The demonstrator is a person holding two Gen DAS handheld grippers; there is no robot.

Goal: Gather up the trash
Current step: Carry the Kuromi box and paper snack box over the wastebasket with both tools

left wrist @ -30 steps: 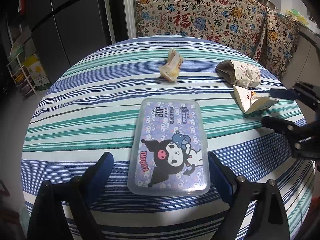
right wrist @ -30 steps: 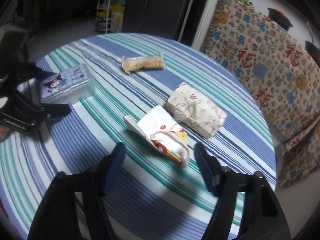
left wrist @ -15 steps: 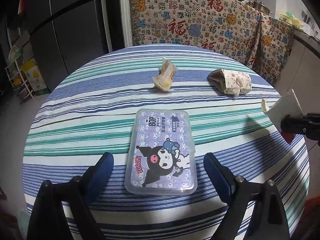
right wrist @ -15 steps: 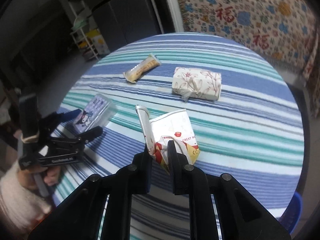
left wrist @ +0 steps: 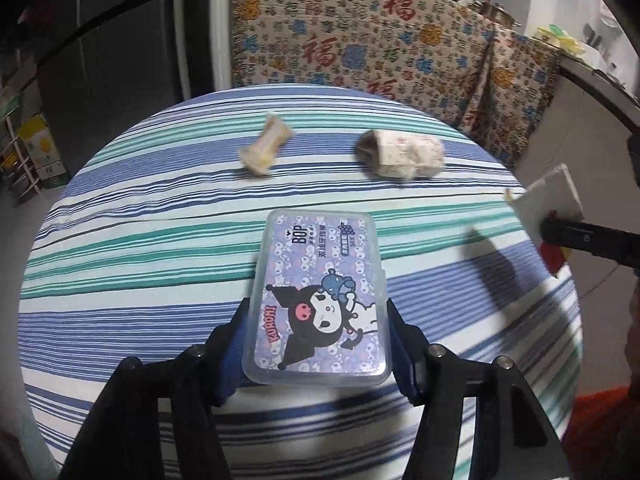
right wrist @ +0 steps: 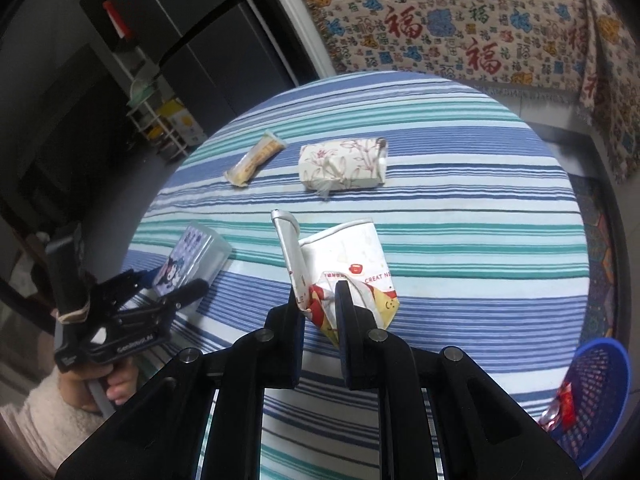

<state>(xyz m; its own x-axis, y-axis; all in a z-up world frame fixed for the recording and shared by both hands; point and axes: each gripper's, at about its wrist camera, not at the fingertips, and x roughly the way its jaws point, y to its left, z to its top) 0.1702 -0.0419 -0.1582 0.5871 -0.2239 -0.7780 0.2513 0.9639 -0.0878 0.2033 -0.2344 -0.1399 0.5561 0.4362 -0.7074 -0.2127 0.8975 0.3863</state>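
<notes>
My left gripper (left wrist: 316, 316) is shut on a clear plastic box with a purple cartoon label (left wrist: 320, 296), its jaws pressed on the box's two long sides at the near end; the box also shows in the right wrist view (right wrist: 192, 258). My right gripper (right wrist: 320, 300) is shut on a crumpled white paper carton (right wrist: 344, 256) and holds it above the striped table (right wrist: 480, 240). That carton shows at the right edge of the left wrist view (left wrist: 548, 200). A yellow snack wrapper (left wrist: 264, 148) and a floral tissue pack (left wrist: 400, 154) lie on the far side of the table.
A blue mesh basket (right wrist: 600, 392) with a red wrapper in it stands on the floor by the table's right edge. A patterned cloth (left wrist: 380, 48) hangs behind the table. A dark fridge (left wrist: 100, 60) and a shelf with boxes (left wrist: 36, 152) stand at the left.
My left gripper has moved forward and shut on the plastic box. My right gripper shut on the carton, lifted it off the table and keeps holding it up.
</notes>
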